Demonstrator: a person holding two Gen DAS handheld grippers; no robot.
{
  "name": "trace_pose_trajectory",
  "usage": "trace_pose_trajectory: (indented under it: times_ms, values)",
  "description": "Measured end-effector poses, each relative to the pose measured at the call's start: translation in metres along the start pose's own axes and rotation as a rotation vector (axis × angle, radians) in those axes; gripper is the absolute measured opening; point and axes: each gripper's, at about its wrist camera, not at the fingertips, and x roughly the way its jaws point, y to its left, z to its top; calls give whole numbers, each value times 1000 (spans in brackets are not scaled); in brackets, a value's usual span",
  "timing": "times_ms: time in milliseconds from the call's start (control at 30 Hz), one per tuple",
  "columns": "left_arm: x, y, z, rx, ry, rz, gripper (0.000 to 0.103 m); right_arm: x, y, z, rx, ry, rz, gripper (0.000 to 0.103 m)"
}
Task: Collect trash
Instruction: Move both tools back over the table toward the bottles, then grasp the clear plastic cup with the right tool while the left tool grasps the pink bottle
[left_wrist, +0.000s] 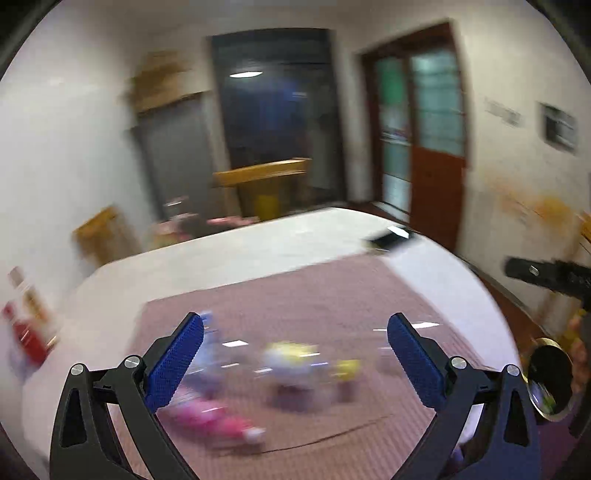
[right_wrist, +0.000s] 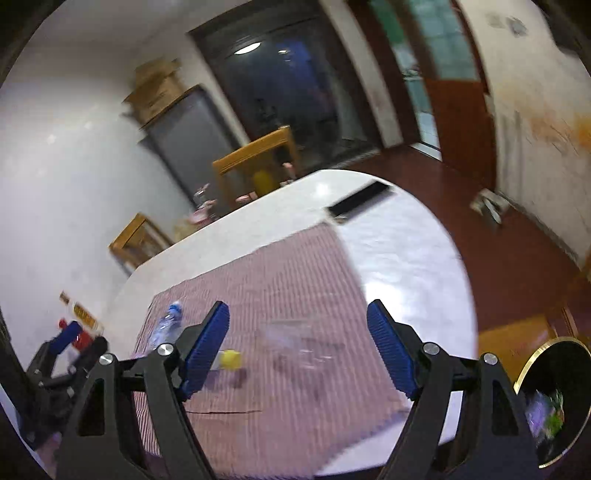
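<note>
Motion blur smears the litter (left_wrist: 295, 363) on the desk (left_wrist: 436, 269) in the left wrist view beyond recognition. The bin (right_wrist: 554, 402) is cut off by the right wrist view's edge, its contents indistinct.

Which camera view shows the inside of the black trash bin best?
The right wrist view: the trash bin opens toward the camera at the lower right, its gold rim visible and purple and green trash lying inside. The left wrist view catches only a blurred part of its rim and dark interior behind that gripper's right finger.
</note>
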Motion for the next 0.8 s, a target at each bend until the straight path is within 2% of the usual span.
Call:
trace_pose_trajectory:
  times_ms: [100,233,300,367,467,600,633,667,800]
  values:
    - [-8,45,-9,-102,15,57,97,11,32,-2,-54,25,12,78]
    - [-10,84,-19,-196,24,79,97,30,48,-5,-67,77,40,78]
    - [-9,98,-23,-221,34,84,97,47,44,-9,-37,113,28,78]
    - [-10,105,-27,-231,43,91,97,70,23,-16,39,174,5,77]
    - [-5,119,-41,-243,66,132,97,102,-4,-26,147,261,21,70]
    - [0,140,-51,-281,103,177,97,142,-24,-31,216,326,26,64]
    - [0,143,-53,-290,105,189,97,149,-26,-33,228,342,35,54]
    - [0,147,-54,-297,110,204,97,157,-28,-34,242,365,45,40]
    - [2,155,-59,-282,122,283,97,172,-18,-40,236,436,125,18]
